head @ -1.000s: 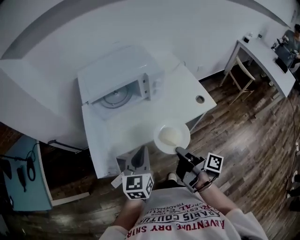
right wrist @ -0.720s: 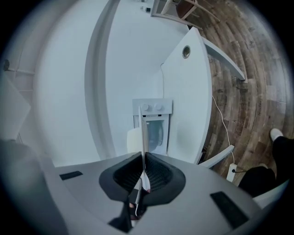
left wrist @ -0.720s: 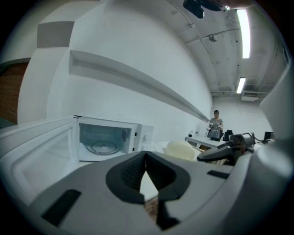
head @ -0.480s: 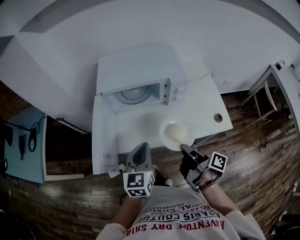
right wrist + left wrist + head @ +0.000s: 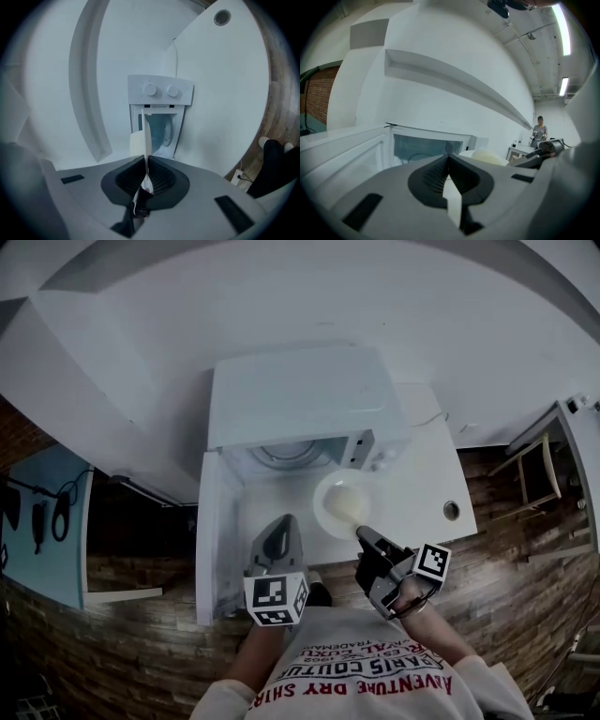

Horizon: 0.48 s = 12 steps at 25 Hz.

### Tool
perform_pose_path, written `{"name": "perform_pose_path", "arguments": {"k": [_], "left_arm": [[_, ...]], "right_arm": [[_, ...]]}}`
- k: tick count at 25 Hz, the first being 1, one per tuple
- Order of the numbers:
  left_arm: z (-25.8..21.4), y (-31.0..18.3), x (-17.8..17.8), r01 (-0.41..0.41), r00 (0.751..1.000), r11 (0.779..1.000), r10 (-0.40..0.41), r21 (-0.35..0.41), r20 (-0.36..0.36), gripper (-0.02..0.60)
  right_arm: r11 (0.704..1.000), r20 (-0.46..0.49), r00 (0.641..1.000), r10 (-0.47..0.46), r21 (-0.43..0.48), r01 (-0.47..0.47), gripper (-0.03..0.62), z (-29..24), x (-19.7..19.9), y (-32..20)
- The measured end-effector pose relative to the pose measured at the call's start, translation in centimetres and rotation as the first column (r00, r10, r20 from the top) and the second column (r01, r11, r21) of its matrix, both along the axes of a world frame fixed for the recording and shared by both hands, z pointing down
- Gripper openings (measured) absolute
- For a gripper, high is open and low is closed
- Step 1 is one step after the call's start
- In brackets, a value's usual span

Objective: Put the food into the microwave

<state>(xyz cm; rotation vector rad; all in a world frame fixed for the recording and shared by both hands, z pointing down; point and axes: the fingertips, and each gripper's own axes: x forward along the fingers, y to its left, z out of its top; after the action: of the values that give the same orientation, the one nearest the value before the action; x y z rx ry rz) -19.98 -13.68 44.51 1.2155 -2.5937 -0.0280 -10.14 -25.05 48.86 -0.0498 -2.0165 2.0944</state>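
Your right tool (image 5: pixel 362 533) is gripping the rim of the plate (image 5: pixel 328 495) with food (image 5: pixel 348 508), just before the open microwave (image 5: pixel 300 399); your left tool (image 5: pixel 281 524) is hanging closed beside the plate.

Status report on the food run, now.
Right hand-held gripper shut on plate rim; left hand-held gripper shut. Food just outside microwave. Door open, nothing blocking.

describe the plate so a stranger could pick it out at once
Find the white microwave, door open, on the white table. Right at its opening is a round white plate carrying a pale mound of food. It is the only round dish here, and the right gripper pinches its near rim.
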Motion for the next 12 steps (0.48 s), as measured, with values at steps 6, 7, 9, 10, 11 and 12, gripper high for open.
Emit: {"name": "perform_pose_path", "arguments": {"k": [6, 7, 9, 10, 11, 12], "left_arm": [[0.2, -0.1, -4.6, -0.002, 1.000, 1.000, 0.002, -0.013, 0.012, 0.006], [0.4, -0.1, -5.3, -0.001, 1.000, 1.000, 0.001, -0.020, 0.013, 0.006], [0.7, -0.3, -6.4, 0.004, 1.000, 1.000, -0.004, -0.028, 0.013, 0.006], [0.8, -0.4, -6.9, 0.009, 1.000, 1.000, -0.009, -0.028, 0.012, 0.006], [1.0, -0.3, -7.2, 0.015, 1.000, 1.000, -0.014, -0.027, 0.011, 0.006], [1.1, -0.2, -7.5, 0.021, 1.000, 0.999, -0.021, -0.026, 0.011, 0.006]], "right_arm": [[1.000, -0.008, 1.000, -0.003, -0.011, 0.003, 0.023, 0.6, -4.8, 0.0], [1.000, -0.014, 1.000, -0.007, -0.015, 0.006, 0.023, 0.9, -5.5, 0.1], [1.000, -0.028, 0.999, -0.015, -0.021, 0.014, 0.023, 1.5, -6.9, 0.0], [1.000, -0.035, 0.999, -0.021, -0.022, 0.020, 0.023, 1.9, -7.5, 0.0], [0.999, -0.040, 0.999, -0.027, -0.022, 0.026, 0.023, 2.2, -8.2, 0.0], [0.999, -0.043, 0.999, -0.033, -0.023, 0.032, 0.023, 2.6, -8.7, 0.1]]}}
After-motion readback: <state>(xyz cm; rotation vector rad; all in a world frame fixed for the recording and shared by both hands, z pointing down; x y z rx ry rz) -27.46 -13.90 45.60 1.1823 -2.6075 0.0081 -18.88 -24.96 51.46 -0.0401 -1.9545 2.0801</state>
